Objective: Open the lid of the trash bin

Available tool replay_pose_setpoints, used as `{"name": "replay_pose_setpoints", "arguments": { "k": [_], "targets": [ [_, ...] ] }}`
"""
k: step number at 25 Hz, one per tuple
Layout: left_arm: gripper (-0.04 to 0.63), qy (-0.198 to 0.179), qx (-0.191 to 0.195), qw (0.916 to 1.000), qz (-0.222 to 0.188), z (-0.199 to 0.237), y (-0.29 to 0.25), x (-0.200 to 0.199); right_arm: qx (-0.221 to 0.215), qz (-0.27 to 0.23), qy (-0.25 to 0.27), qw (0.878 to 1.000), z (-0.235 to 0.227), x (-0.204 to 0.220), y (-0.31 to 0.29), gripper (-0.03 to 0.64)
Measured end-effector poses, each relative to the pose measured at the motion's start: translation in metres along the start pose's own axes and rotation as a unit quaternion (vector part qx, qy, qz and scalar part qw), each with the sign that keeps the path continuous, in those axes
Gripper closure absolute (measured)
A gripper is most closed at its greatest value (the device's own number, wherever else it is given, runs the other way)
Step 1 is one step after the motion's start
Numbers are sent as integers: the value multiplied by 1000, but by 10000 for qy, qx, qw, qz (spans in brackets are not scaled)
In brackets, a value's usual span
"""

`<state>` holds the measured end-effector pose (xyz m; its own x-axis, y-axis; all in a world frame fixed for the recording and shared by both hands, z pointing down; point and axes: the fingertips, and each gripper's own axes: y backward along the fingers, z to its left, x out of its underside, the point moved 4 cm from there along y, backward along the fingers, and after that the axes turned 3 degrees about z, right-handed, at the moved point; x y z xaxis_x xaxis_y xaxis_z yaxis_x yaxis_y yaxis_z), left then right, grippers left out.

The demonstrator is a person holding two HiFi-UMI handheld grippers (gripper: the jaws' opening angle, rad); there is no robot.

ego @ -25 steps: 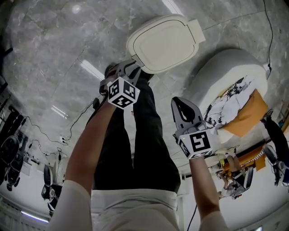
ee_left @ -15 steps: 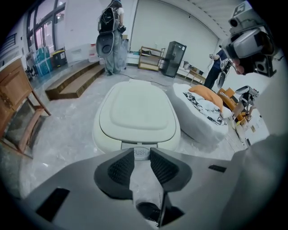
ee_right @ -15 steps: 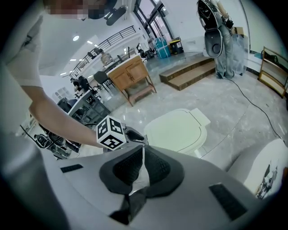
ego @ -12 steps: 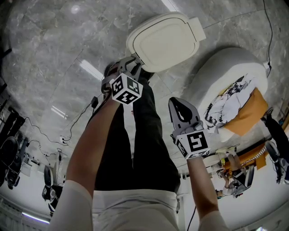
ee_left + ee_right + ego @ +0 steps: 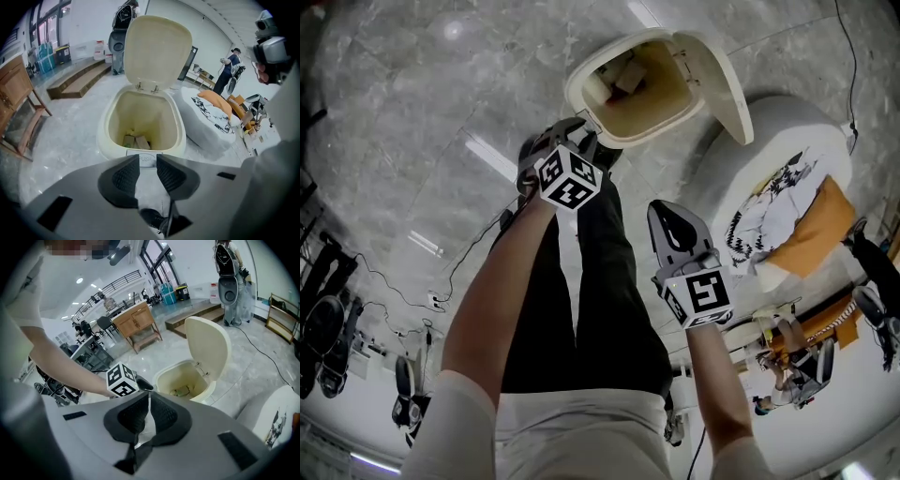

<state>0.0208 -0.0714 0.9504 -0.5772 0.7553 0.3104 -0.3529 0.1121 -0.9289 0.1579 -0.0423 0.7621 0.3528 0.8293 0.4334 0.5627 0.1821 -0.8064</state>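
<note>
Already lid [image 5: 157,51] up on bin [image 5: 102,140], we judge task done; left gripper [image 5: 147,161] just opened, empty; right gripper [image 5: 149,398] pinches white scrap [image 5: 148,428].

Cream bin [image 5: 104,136] stood upright on the floor, mouth open. Lid [image 5: 157,49] was swung up on its rear hinges, near vertical, inner face forward. PUSH tab [image 5: 146,159] sat at the front rim. A few scraps [image 5: 136,140], possibly cardboard, lay at the bottom.
</note>
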Motion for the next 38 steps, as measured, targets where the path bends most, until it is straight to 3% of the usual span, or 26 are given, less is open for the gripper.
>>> {"name": "replay_pose_setpoints", "arguments": {
  "k": [5,19,38],
  "targets": [
    [477,-25,-26,10000,-50,5,18,-4,150,-127,-8,9998,8,-5,13,584],
    [519,121,-91,9962,-857,4,127,-37,613,-603,-65,9963,40,-42,49,584],
    [561,-556,-113,9850,-1628,-22,327,-60,992,-1248,63,9872,111,-92,139,584]
  ]
}}
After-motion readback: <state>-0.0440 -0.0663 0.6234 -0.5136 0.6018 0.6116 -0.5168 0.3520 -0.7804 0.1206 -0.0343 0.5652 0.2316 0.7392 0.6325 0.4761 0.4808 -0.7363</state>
